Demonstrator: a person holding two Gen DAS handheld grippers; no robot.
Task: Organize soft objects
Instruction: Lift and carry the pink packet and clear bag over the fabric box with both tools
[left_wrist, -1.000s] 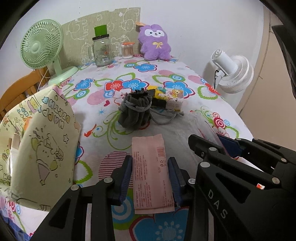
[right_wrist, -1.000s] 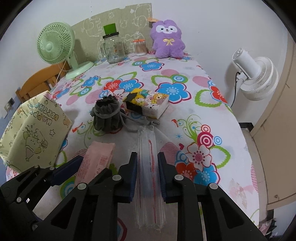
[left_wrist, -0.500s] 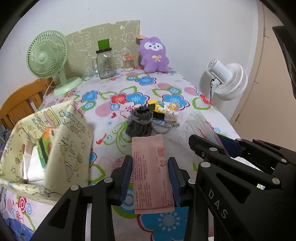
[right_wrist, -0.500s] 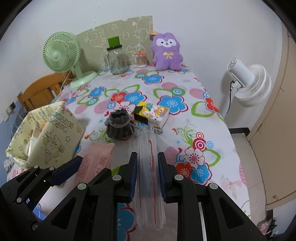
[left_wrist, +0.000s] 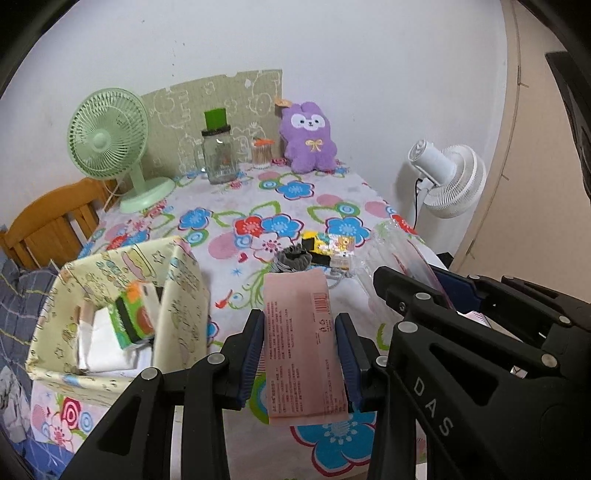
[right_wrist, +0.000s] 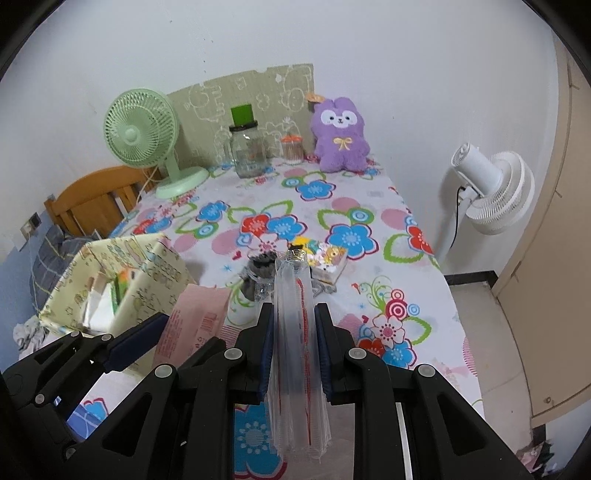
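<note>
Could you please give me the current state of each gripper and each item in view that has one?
left gripper: shut on pink packet, lifted.
right gripper: shut on clear bag, lifted.
fabric bin: open, part filled.
gray pouch: on table, cinched.
glass jar: upright, lidded.
green fan: upright.

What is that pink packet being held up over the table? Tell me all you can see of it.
The pink packet is a flat, oblong pouch that looks like soft plastic or paper. Its face carries lines of small print, too small to read, and a red barcode near the top right corner. The left tongs pinch it by its long edges, so it is held above the flowered tablecloth, its far end pointing away. Only the blue pads touch it.
</note>
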